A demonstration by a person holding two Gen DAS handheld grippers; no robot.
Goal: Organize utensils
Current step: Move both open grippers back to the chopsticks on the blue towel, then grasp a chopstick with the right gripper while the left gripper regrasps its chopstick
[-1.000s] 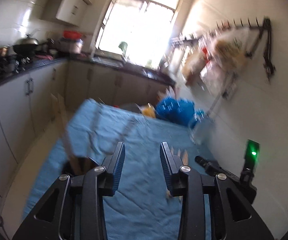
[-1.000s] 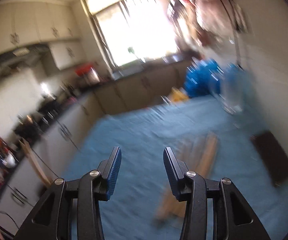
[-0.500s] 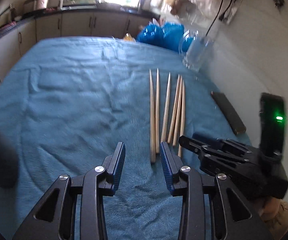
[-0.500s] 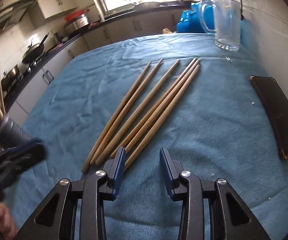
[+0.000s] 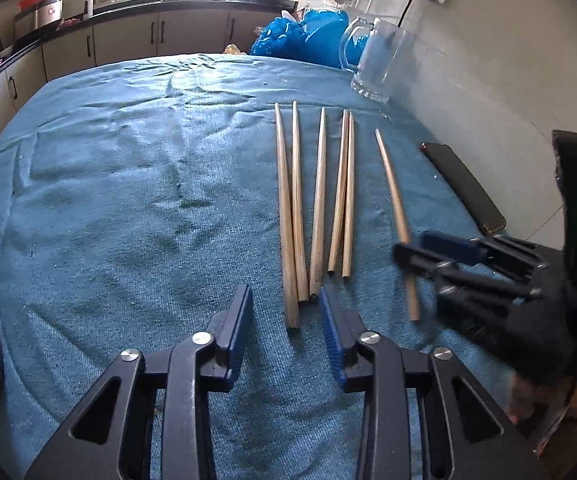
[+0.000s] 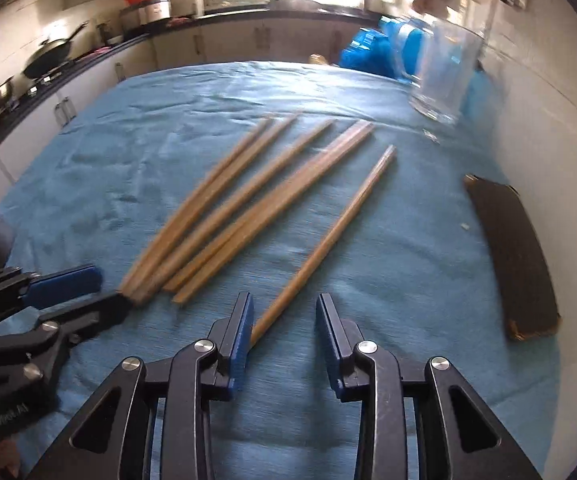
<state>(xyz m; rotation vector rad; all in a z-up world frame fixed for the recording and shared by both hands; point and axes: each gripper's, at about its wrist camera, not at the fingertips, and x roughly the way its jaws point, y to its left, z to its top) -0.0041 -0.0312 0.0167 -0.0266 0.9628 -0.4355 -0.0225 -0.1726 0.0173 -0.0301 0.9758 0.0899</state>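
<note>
The lone chopstick [image 6: 324, 244] could roll or skid aside on the blue cloth [image 6: 408, 240] if only one pad meets it first. Its near end lies against the inner face of the left pad of the right gripper [image 6: 284, 340], whose jaws are closing but not yet pinching; motion blur makes contact uncertain. The left gripper [image 5: 286, 332] is also closing, empty, its jaws straddling the near tip of the outermost of five chopsticks [image 5: 316, 200] lying beside it.
</note>
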